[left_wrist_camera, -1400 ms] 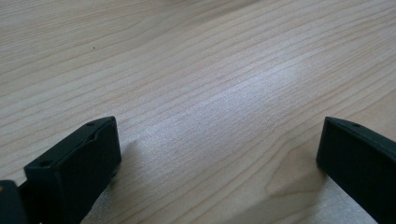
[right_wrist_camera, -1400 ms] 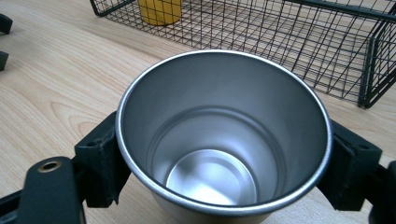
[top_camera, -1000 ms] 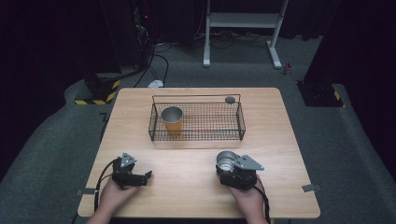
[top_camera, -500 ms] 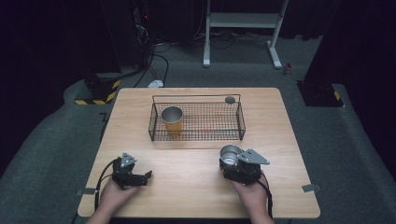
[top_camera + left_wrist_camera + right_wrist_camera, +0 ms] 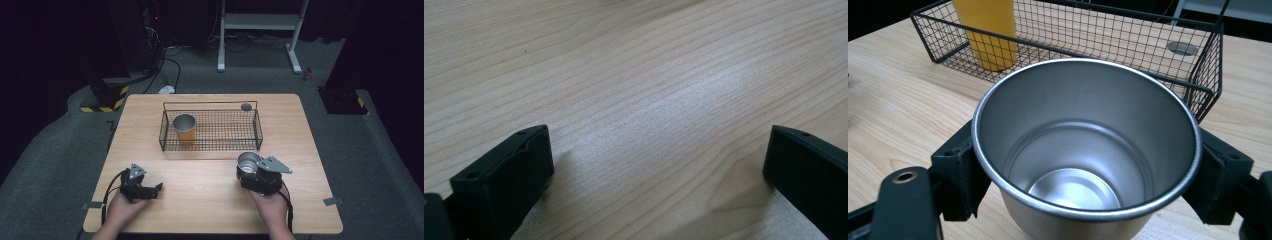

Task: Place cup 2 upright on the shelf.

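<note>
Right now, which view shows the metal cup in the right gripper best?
The right gripper view: the metal cup sits large between the right gripper's jaws, empty inside. The high view shows it small; the left gripper view shows table.

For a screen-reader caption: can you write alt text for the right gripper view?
An empty, shiny silver metal cup sits clamped between the right gripper's two black jaws above a light wooden table. Behind it stands a black wire basket holding a yellow cup.

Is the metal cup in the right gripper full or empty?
Empty. The right gripper view looks straight into the metal cup and shows its bare shiny bottom, while the right gripper clamps it on both sides.
</note>
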The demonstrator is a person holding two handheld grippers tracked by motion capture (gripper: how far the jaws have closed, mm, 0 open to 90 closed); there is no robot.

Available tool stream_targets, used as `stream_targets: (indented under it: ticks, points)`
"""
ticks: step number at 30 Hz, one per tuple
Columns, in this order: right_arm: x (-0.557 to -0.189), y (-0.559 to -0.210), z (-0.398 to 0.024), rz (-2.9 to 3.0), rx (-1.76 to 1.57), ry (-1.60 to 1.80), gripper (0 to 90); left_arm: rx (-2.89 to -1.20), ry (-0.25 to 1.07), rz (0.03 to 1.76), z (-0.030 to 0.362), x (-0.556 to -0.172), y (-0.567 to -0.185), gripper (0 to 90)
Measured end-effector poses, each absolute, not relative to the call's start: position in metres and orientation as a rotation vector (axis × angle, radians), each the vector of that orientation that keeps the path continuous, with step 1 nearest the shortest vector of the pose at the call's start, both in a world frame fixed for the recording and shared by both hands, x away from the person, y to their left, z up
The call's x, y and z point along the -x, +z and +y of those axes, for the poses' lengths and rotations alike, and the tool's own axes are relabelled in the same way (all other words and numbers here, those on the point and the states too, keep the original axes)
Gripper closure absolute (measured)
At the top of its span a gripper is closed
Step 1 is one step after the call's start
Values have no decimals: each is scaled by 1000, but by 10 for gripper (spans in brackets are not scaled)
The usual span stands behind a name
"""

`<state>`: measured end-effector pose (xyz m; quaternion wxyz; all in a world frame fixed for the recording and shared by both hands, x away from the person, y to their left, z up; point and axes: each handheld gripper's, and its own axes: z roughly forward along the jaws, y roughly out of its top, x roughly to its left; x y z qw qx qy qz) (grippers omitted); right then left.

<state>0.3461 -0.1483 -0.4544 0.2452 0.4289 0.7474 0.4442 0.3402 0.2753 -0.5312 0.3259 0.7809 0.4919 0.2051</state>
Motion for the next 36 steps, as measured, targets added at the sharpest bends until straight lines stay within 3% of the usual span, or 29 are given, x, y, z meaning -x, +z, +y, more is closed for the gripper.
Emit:
stream_targets:
  ticks: [36]
  points:
    - [-365,-428,-135,1998,-1181,1233,188,-2046,539,1293,275,-341,-531,3]
